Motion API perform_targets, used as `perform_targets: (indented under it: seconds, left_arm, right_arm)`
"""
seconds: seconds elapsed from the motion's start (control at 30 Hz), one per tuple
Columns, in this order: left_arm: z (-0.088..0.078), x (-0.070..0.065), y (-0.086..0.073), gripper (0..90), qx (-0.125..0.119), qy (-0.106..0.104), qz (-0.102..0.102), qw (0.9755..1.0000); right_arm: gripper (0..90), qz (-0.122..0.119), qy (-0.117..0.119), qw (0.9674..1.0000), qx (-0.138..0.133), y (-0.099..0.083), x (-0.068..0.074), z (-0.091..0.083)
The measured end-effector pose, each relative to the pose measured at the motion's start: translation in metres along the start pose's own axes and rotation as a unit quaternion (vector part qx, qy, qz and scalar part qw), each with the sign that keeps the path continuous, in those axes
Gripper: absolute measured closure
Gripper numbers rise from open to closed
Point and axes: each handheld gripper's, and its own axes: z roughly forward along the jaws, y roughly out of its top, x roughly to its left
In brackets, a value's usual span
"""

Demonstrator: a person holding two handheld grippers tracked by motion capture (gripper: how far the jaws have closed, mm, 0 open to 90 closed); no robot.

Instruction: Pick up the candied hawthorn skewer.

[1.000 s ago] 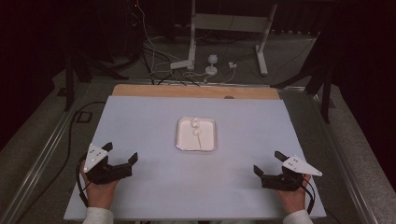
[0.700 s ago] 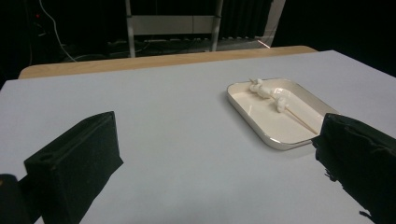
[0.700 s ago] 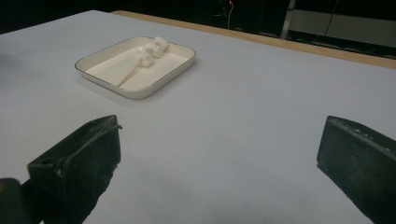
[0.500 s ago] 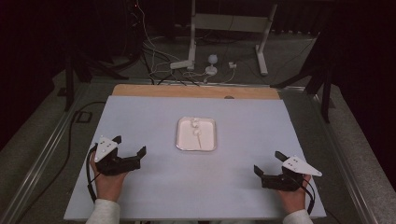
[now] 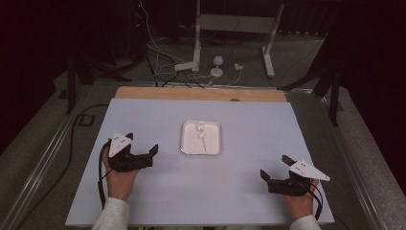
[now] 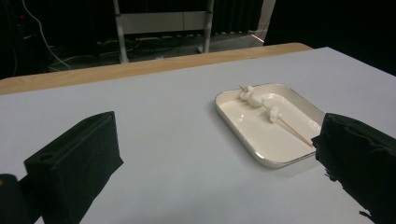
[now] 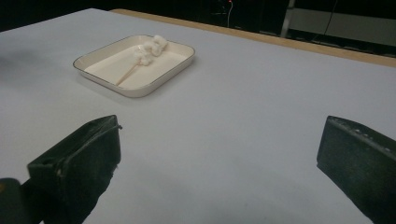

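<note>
The left claw (image 5: 142,144) stands with its jaws spread wide and nothing between them, held just above the pale desk (image 5: 143,201) on the left side, its tips turned toward the middle of the desk. Ahead of it and off to its right lies the tray (image 5: 184,143), near but clearly apart from the jaws; in the left gripper view the tray (image 6: 233,122) sits beyond the right-hand jaw, whose dark bulk covers the tray's near corner. The right claw (image 5: 274,166) is also wide open and empty, low over the desk near the front right corner, and it points toward the left and slightly away from the person. From it the tray is well apart, farther than it is from the left claw; in the right gripper view the tray (image 7: 154,86) lies far up the desk, above the left-hand jaw. The tray is a shallow cream rectangle with rounded corners and a thin dark rim, lying flat near the desk's centre. In it lies a thin wooden skewer (image 6: 294,130) with small white lumps (image 6: 254,99) threaded or bunched along its far end; what the lumps are cannot be told. The skewer (image 7: 127,73) lies along the tray's floor with its bare end toward the person, the lumps (image 7: 152,46) close to the far wall.
</note>
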Motion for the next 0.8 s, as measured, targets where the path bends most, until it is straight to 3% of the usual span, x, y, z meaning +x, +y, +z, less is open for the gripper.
perform_targets:
  seconds: [0.8]
  left_arm:
    - [0.053,-0.028,0.013,0.7,0.022,-0.031,0.008,0.9992]
  right_arm:
    - [0.0,0.001,0.000,1.0000,0.003,0.000,-0.001,0.000]
